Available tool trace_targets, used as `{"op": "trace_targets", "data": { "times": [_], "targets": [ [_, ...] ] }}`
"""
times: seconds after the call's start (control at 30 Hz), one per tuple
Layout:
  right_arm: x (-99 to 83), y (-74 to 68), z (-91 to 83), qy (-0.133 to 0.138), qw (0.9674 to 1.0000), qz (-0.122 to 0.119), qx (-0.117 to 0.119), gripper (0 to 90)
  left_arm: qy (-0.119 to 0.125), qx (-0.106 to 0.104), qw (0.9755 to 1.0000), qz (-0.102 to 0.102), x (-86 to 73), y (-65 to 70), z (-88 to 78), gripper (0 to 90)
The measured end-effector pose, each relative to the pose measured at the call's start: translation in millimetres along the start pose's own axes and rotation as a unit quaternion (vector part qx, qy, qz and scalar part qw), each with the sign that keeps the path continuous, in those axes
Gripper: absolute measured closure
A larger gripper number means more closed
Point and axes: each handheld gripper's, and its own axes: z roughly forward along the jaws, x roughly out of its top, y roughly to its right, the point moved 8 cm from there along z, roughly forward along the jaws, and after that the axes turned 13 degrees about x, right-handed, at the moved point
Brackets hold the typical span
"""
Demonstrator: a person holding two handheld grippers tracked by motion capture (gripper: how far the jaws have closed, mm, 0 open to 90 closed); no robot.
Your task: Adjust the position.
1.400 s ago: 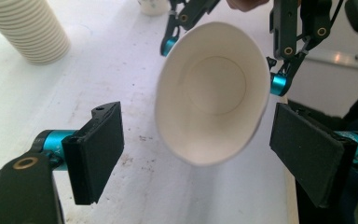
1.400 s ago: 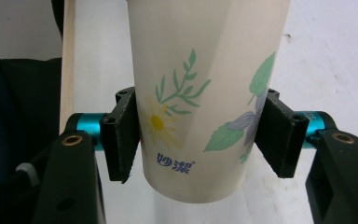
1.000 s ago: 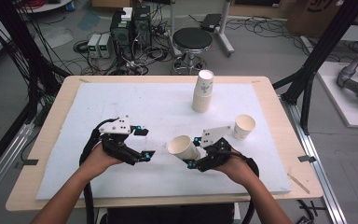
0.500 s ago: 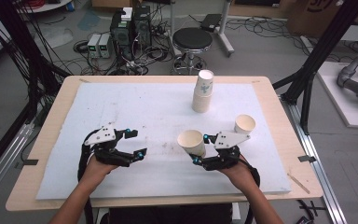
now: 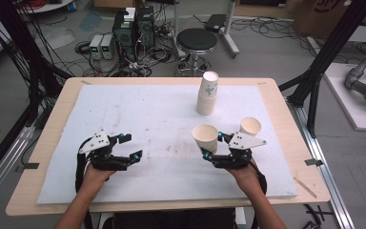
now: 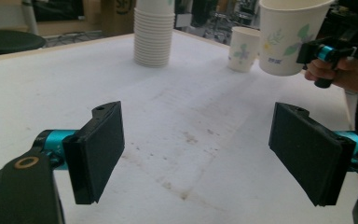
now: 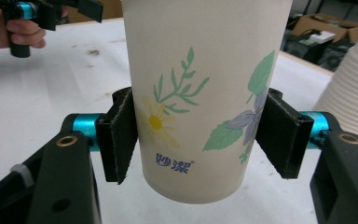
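Observation:
A flower-printed paper cup (image 7: 200,93) stands upright between the pads of my right gripper (image 7: 200,135), which touch both its sides; the jaws have just been opening a little. From above, the cup (image 5: 205,136) and right gripper (image 5: 211,144) are right of the mat's middle, low over the mat. My left gripper (image 5: 132,146) is at the near left, open, with nothing between its jaws (image 6: 196,158). Its camera shows the held cup (image 6: 289,37) at the upper right.
A tall stack of paper cups (image 5: 208,93) stands at the back of the white mat (image 5: 147,109). A single upright cup (image 5: 250,128) stands just right of my right gripper. The wooden table edge (image 5: 286,114) borders the mat.
My right gripper has carried the cup to the right and slightly farther away. My left hand has drawn back toward the near left and sunk lower.

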Motion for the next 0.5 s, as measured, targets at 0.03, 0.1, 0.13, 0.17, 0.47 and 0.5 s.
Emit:
{"op": "trace_targets", "data": {
  "times": [0.03,0.1,0.13,0.17,0.47,0.5],
  "targets": [
    [1.0,1.1,-0.9,0.005,1.0,0.002,-0.003,35.3,0.002,0.004,1.0,-0.002,0.2,-1.5,-0.5,17.2],
    [2.4,2.4,-2.0,0.016,0.9998,0.005,-0.008,35.3,0.003,0.007,1.0,-0.005,0.1,-3.1,-1.2,16.7],
    [2.9,2.9,-2.8,0.02,0.9997,0.007,-0.015,35.4,0.004,0.008,0.9999,-0.007,0.1,-3.3,-1.3,16.7],
    [3.7,3.8,-3.5,0.024,0.9995,0.002,-0.021,35.4,0.004,0.009,0.9999,-0.007,0.1,-3.3,-1.5,16.7],
    [5.4,6.8,-8.5,0.042,0.9983,0.008,-0.04,35.4,-0.001,0.007,0.9999,-0.007,-2.2,-2.1,0.4,16.8],
    [5.4,7.2,-8.5,0.043,0.9983,0.007,-0.04,35.4,-0.002,0.007,1.0,-0.006,-2.4,-2.3,0.5,16.8]
  ]
}}
